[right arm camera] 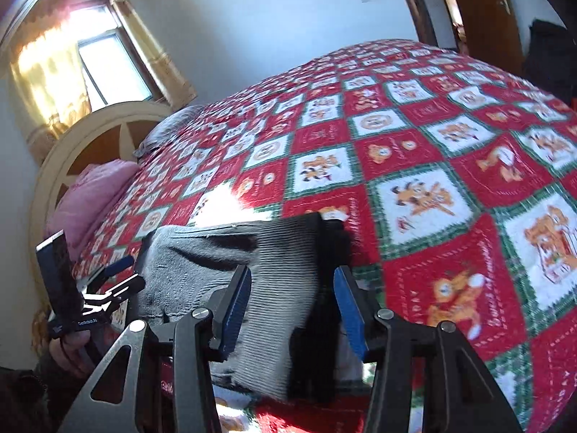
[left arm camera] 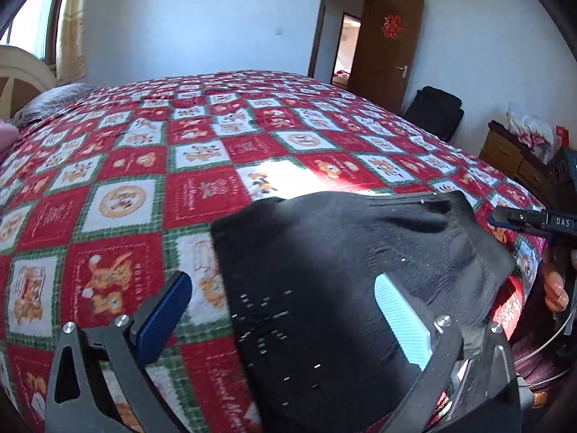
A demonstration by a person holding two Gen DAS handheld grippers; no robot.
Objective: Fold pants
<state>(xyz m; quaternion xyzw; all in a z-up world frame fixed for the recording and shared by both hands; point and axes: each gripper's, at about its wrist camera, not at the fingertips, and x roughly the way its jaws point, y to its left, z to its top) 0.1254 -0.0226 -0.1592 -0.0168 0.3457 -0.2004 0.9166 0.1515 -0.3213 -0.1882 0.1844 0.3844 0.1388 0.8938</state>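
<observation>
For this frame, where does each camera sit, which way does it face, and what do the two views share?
Left wrist: on the left gripper, facing across the bed toward the door; jaws open over the dark pants; the right gripper and a hand at right.
Right wrist: on the right gripper, facing the headboard and window; jaws open astride the pants; left gripper at left.
Shared: pants, patterned bedspread.

Black-framed tool (right arm camera: 292,310) with blue pads (right arm camera: 236,310), silver screws (right arm camera: 201,312)

Bed (left arm camera: 252,115), checked quilt (left arm camera: 119,195); folded black pants (left arm camera: 324,270) on it.
</observation>
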